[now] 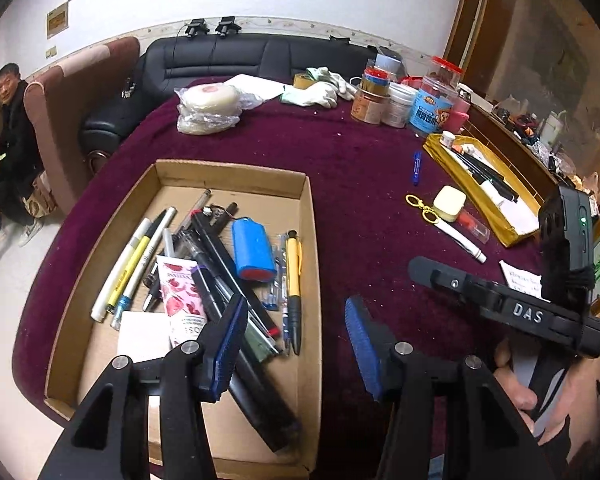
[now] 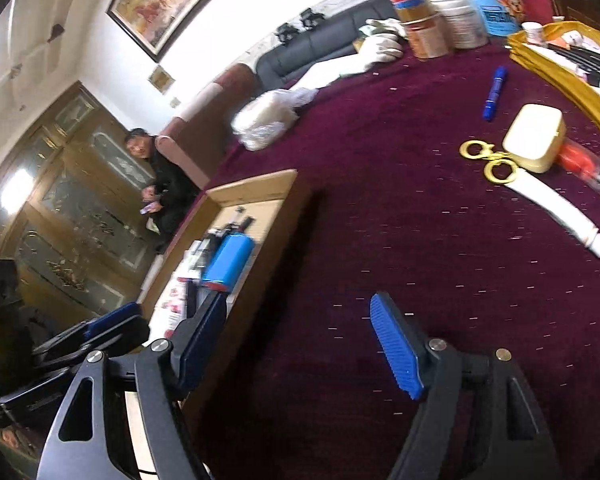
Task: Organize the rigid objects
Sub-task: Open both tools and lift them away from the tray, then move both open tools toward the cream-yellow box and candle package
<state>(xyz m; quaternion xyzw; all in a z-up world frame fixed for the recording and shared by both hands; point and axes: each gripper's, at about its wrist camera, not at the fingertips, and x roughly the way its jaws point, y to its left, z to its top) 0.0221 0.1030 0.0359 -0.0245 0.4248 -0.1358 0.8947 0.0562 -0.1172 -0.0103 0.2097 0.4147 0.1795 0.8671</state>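
Observation:
A cardboard box (image 1: 313, 240) on the maroon cloth holds several pens, a blue battery pack (image 1: 254, 250) and a pink tube (image 1: 180, 292). My left gripper (image 1: 296, 344) hangs open over the box's near right side with nothing between its pads. Right of the box my right gripper (image 2: 300, 344) stands open over bare cloth, also empty; the left wrist view shows it as a black body (image 1: 500, 300). Further off on the cloth lie a blue pen (image 2: 495, 92), a cream case (image 2: 534, 136), a gold key ring (image 2: 488, 160), a white tube (image 2: 556, 212) and a clear orange-tipped tube (image 2: 584, 164).
A yellow tray (image 1: 516, 238) with pens and small items lies at the right edge. Jars and tape rolls (image 1: 432, 104), gloves (image 1: 320, 88) and a bagged white round (image 1: 208, 108) crowd the far side. A paper note (image 1: 520, 276) lies near the right gripper. A person (image 1: 12, 140) sits left, beyond the table.

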